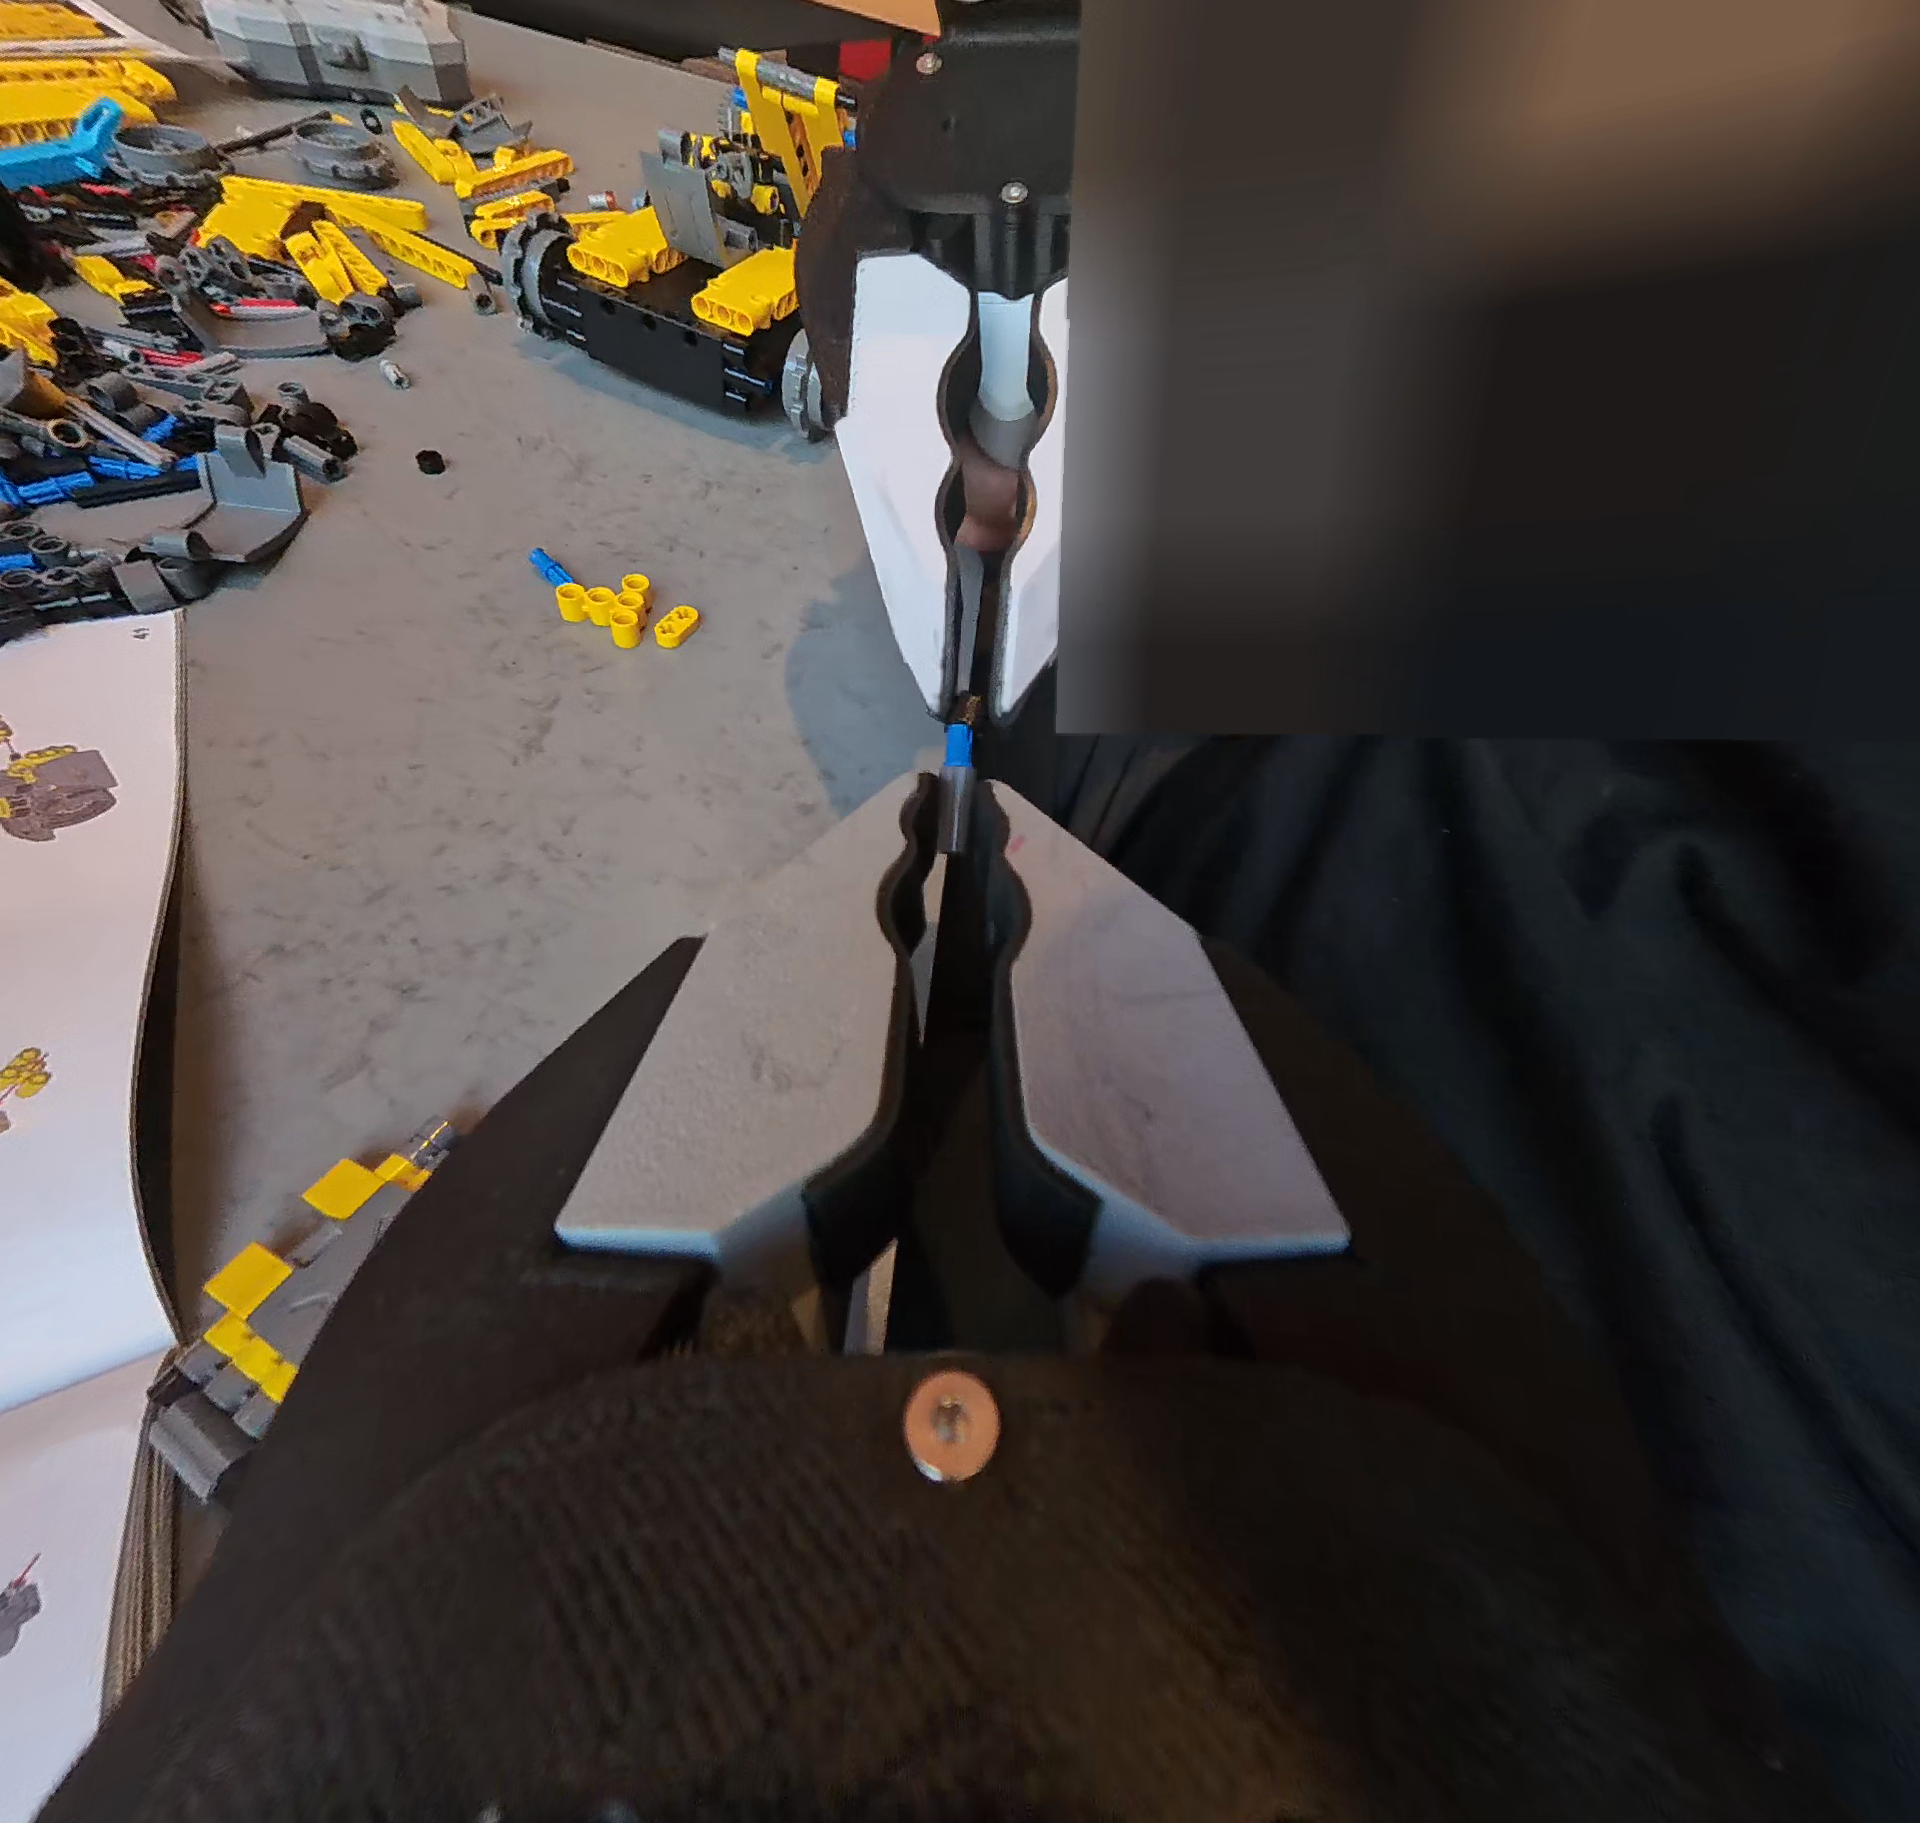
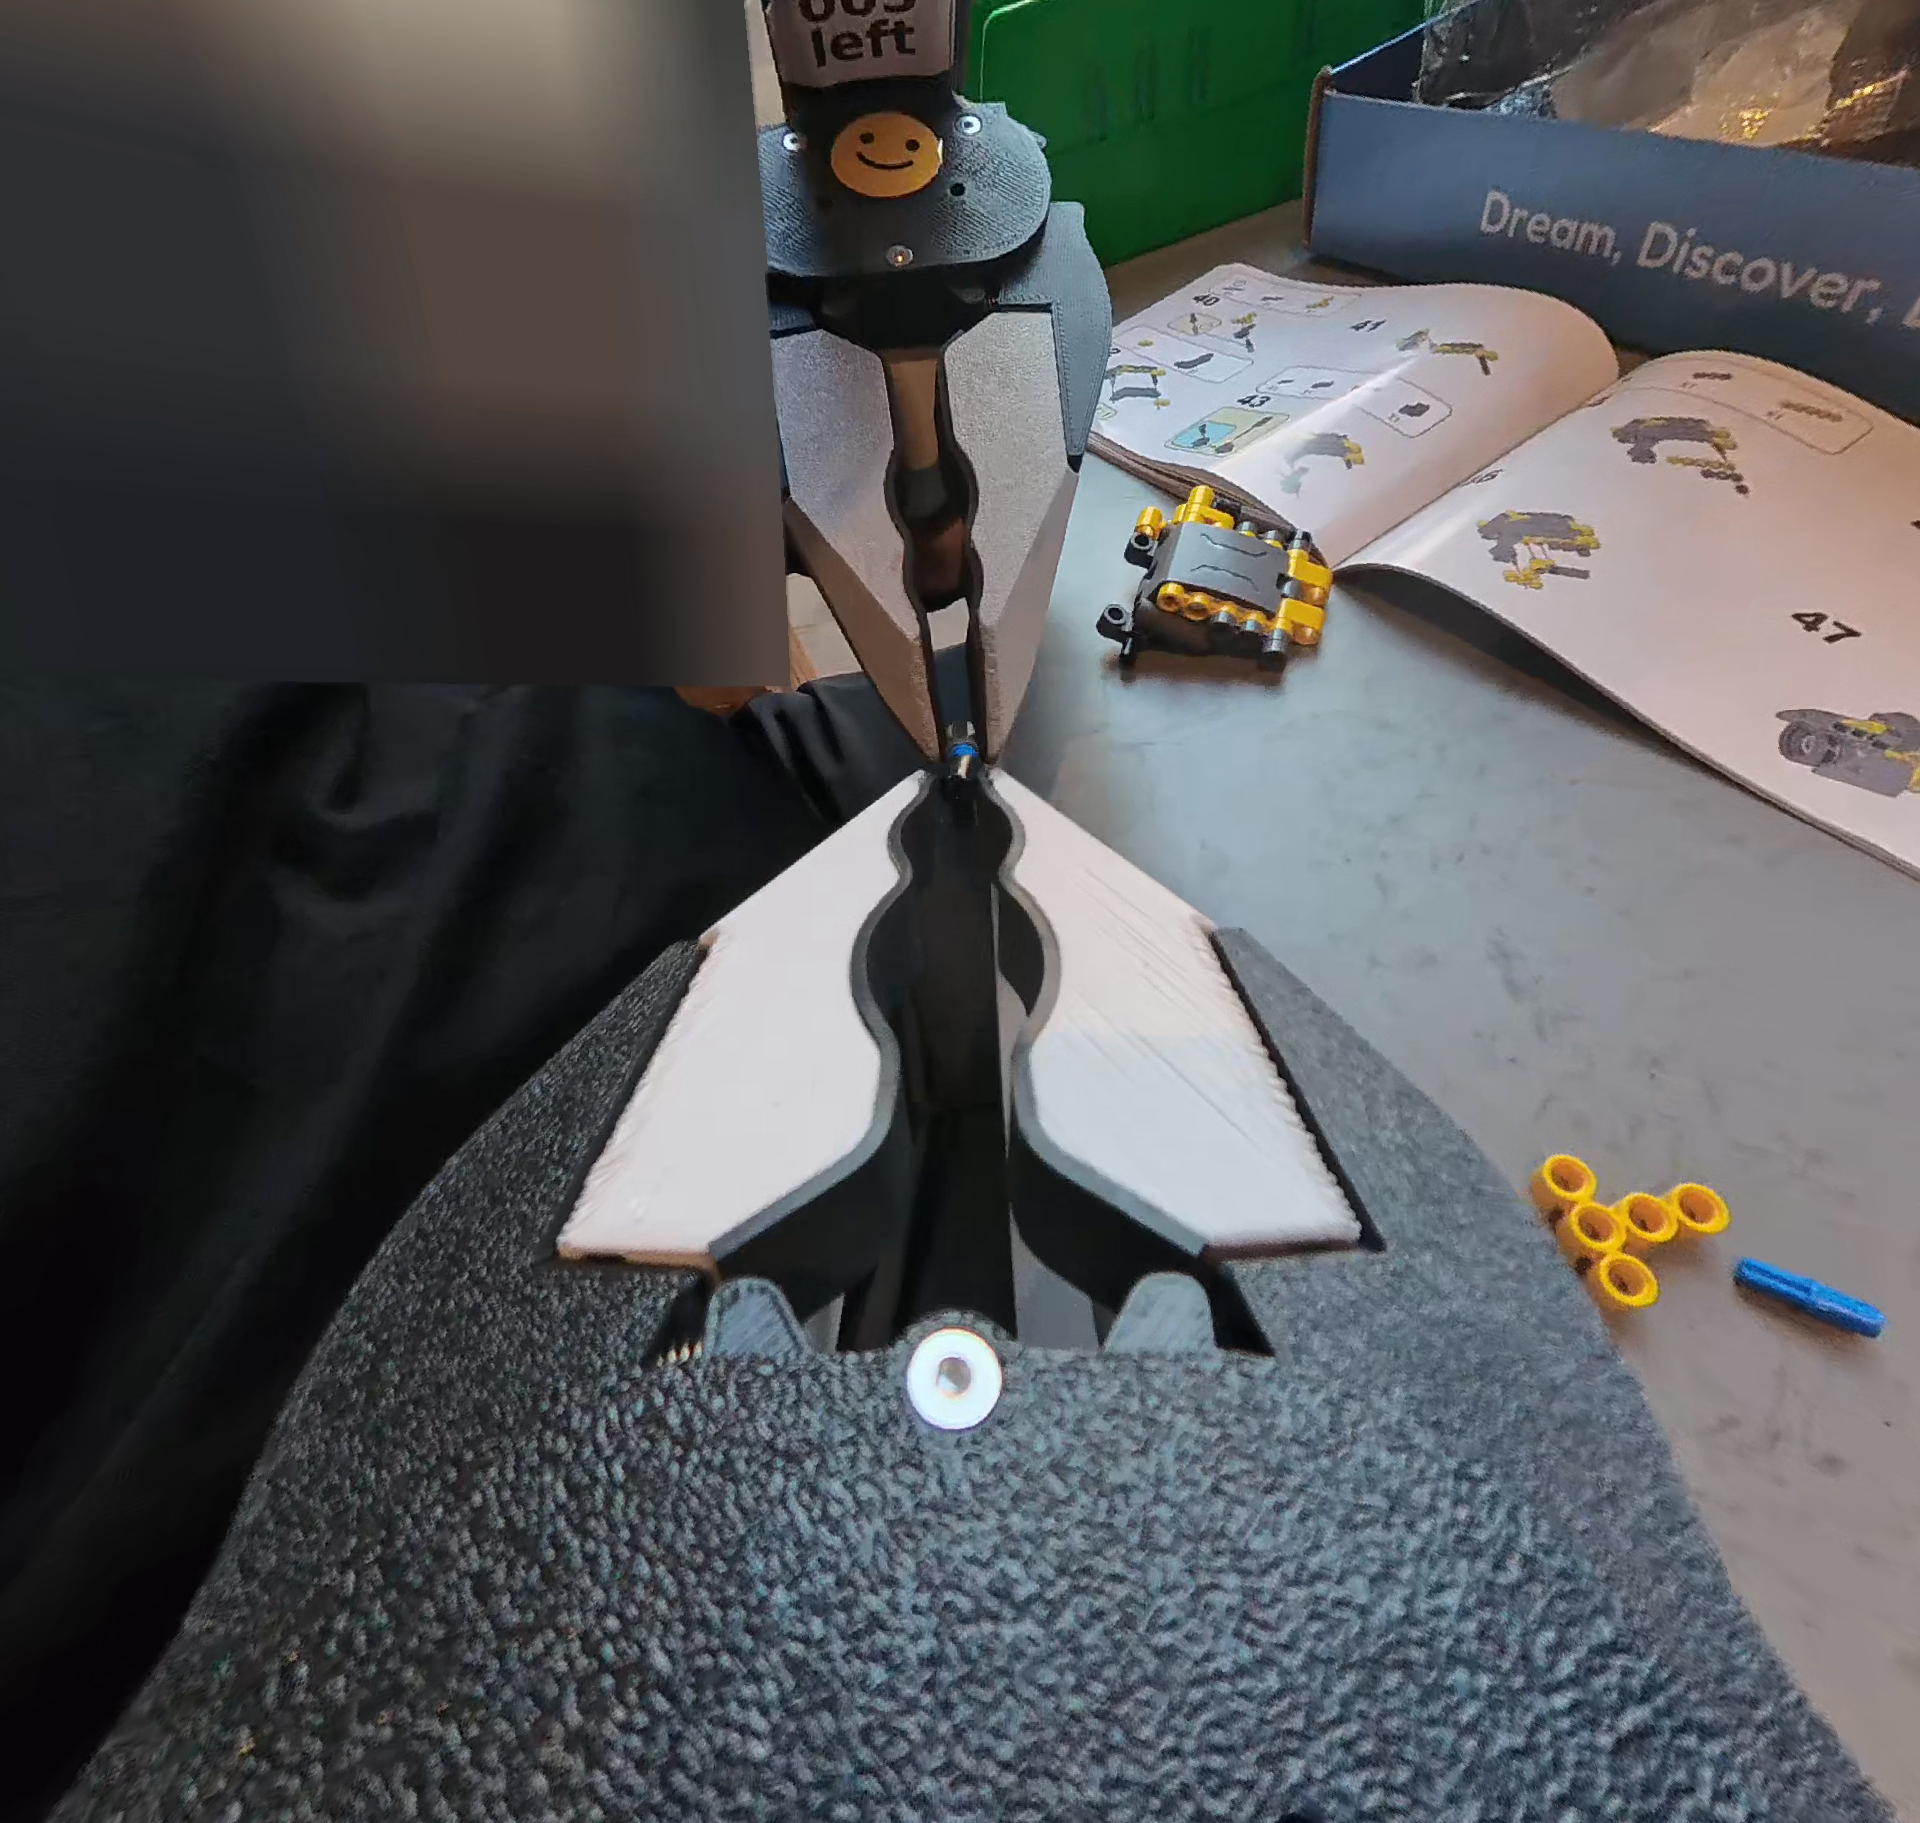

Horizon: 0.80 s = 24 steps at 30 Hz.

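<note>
My left gripper (image 1: 954,799) is shut on a small dark grey sleeve (image 1: 956,817) held at its fingertips. A blue pin (image 1: 957,743) sticks out of the sleeve toward my right gripper (image 1: 971,708), which comes down from above and is shut on the pin's far end. In the right wrist view my right gripper (image 2: 956,788) meets the left gripper (image 2: 961,734) tip to tip, with the blue pin (image 2: 958,755) between them. Both are held above the grey table's (image 2: 1351,942) near edge, in front of a person's dark clothing (image 1: 1455,1150).
A cluster of yellow connectors (image 2: 1621,1228) and a loose blue pin (image 2: 1808,1295) lie on the table. An open instruction booklet (image 2: 1558,485) and a small black-yellow assembly (image 2: 1216,578) lie farther back. A half-built yellow and black vehicle (image 1: 675,287) and a pile of loose parts (image 1: 156,319) lie at the far left. Less than 4 cm separates the two grippers' tips.
</note>
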### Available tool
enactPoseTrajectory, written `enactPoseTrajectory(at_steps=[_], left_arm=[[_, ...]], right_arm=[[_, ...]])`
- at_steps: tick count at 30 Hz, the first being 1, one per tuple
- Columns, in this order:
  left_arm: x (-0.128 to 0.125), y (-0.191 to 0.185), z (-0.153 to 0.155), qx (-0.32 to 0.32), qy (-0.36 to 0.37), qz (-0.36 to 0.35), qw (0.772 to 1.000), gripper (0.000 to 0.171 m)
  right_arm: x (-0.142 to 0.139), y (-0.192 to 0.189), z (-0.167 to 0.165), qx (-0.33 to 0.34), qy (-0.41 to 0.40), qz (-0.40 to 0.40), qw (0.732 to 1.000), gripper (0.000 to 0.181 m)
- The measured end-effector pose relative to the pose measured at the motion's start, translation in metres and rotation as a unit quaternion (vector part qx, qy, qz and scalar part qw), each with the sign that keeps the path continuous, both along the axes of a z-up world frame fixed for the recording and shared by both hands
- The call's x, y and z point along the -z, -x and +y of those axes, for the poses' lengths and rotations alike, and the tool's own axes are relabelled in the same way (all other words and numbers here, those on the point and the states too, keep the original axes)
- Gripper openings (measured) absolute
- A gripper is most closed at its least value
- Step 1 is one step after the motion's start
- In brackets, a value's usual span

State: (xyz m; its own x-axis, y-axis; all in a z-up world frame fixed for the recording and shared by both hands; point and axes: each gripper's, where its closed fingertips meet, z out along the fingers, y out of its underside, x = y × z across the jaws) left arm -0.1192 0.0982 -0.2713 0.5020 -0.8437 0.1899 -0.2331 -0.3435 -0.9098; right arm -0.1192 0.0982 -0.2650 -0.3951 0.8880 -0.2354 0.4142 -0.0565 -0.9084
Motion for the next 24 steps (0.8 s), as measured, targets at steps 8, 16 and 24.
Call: enactPoseTrajectory(at_steps=[8, 16, 24], left_arm=[[0.003, 0.003, 0.0, 0.0, 0.001, 0.015, 1.0, 0.003], [0.024, 0.009, 0.002, 0.001, 0.023, 0.104, 0.994, 0.003], [0.039, 0.021, 0.012, -0.008, 0.048, 0.194, 0.98, 0.003]], right_arm=[[0.004, 0.003, 0.0, -0.01, -0.019, -0.011, 1.0, 0.005], [0.028, 0.009, 0.005, -0.035, -0.075, -0.069, 0.994, 0.005], [0.049, 0.016, 0.02, -0.021, -0.151, -0.105, 0.983, 0.006]])
